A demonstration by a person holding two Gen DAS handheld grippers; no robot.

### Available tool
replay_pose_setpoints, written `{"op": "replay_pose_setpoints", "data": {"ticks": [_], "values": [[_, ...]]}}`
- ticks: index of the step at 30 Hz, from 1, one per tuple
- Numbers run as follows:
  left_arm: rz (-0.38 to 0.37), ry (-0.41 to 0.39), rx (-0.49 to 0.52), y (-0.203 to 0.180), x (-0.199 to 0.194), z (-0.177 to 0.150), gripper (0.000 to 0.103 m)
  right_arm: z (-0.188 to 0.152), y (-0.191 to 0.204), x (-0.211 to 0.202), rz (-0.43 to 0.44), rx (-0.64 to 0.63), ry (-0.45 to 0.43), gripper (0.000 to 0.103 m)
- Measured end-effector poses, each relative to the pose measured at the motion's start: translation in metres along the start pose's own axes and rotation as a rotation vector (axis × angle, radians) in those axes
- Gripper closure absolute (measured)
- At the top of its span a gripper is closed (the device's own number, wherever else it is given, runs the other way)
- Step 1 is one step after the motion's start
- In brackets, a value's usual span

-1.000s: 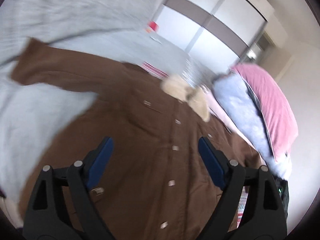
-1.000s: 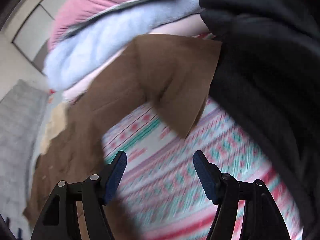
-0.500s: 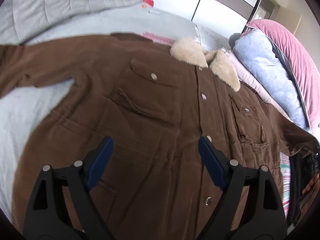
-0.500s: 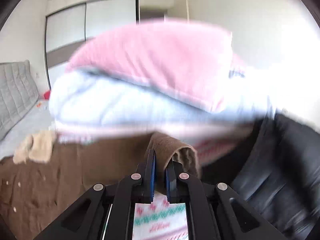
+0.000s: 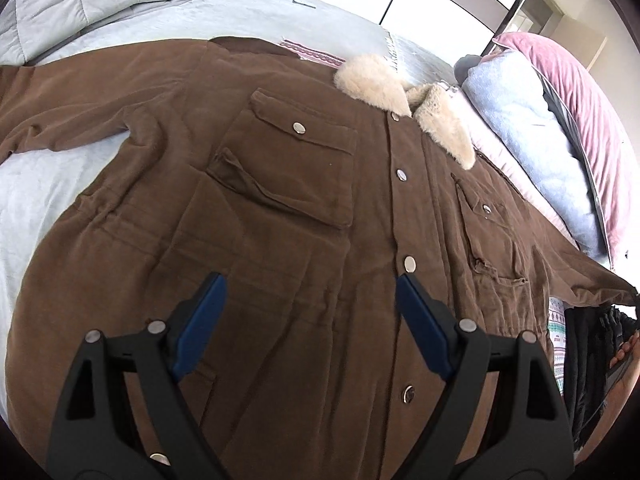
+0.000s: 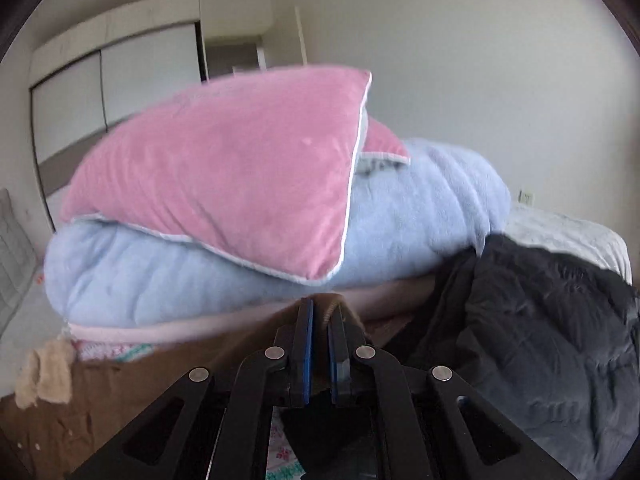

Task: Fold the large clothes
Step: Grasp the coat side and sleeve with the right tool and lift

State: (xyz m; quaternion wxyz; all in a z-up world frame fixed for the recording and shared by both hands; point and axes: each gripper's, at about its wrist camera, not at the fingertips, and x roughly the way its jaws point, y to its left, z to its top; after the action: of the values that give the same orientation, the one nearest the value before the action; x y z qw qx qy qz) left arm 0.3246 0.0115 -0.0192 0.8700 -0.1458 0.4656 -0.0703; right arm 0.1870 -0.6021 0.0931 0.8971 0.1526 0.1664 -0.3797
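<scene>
Jacket [image 5: 280, 200] fills the centre of your left view, one brown coat spread front-up on the grey bed [image 5: 48, 184], fleece collar [image 5: 400, 92] at upper right. Count five snaps down the placket and two chest pockets. Your left gripper [image 5: 308, 320] hangs over the lower front, jaws wide, nothing between them. Your right gripper [image 6: 320, 320] is clamped on the sleeve [image 6: 340, 308], low centre of its view. Behind: one pink pillow [image 6: 240, 168], one blue blanket [image 6: 420, 216], one black garment [image 6: 540, 320] at right.
</scene>
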Motion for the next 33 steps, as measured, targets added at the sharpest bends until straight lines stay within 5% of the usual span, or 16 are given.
{"op": "replay_pose_setpoints", "data": {"ticks": [3,5,7,9,12,15,16,22,27,28,29,30,33], "values": [[-0.007,0.009,-0.006,0.0,0.001,0.0,0.016,0.013,0.007,-0.034,0.063,-0.051,-0.116,0.098],[-0.015,0.021,-0.011,0.001,0.002,0.0,0.016,0.011,0.012,-0.032,0.141,-0.043,-0.032,0.097],[-0.018,0.026,-0.018,0.002,0.003,-0.001,0.016,-0.012,0.013,0.003,0.254,0.001,0.204,0.094],[-0.019,0.034,-0.02,0.002,0.004,-0.002,0.016,-0.045,0.009,0.033,0.254,0.083,0.386,0.086],[-0.023,0.044,-0.027,0.002,0.005,-0.002,0.016,-0.085,0.005,0.054,0.264,0.197,0.551,0.082],[-0.022,0.05,-0.033,0.003,0.006,-0.003,0.016,-0.101,0.004,0.065,0.188,0.248,0.573,0.059],[-0.023,0.053,-0.032,0.003,0.007,-0.003,0.016,-0.105,0.005,0.071,0.14,0.243,0.574,0.045],[-0.029,0.068,-0.04,0.006,0.006,-0.004,0.016,-0.108,-0.001,0.093,0.152,0.317,0.514,0.038],[-0.042,0.077,-0.07,0.012,0.006,-0.003,0.016,-0.104,-0.002,0.104,0.168,0.282,0.444,0.04],[-0.042,0.077,-0.071,0.013,0.006,-0.003,0.016,-0.1,0.0,0.102,0.185,0.272,0.412,0.055],[-0.041,0.077,-0.071,0.013,0.007,-0.003,0.016,-0.092,0.003,0.097,0.2,0.256,0.368,0.084],[-0.039,0.078,-0.07,0.012,0.007,-0.004,0.016,-0.087,0.004,0.093,0.204,0.244,0.343,0.093],[-0.04,0.086,-0.064,0.011,0.009,-0.005,0.016,-0.065,0.01,0.069,0.26,0.196,0.21,0.094]]}}
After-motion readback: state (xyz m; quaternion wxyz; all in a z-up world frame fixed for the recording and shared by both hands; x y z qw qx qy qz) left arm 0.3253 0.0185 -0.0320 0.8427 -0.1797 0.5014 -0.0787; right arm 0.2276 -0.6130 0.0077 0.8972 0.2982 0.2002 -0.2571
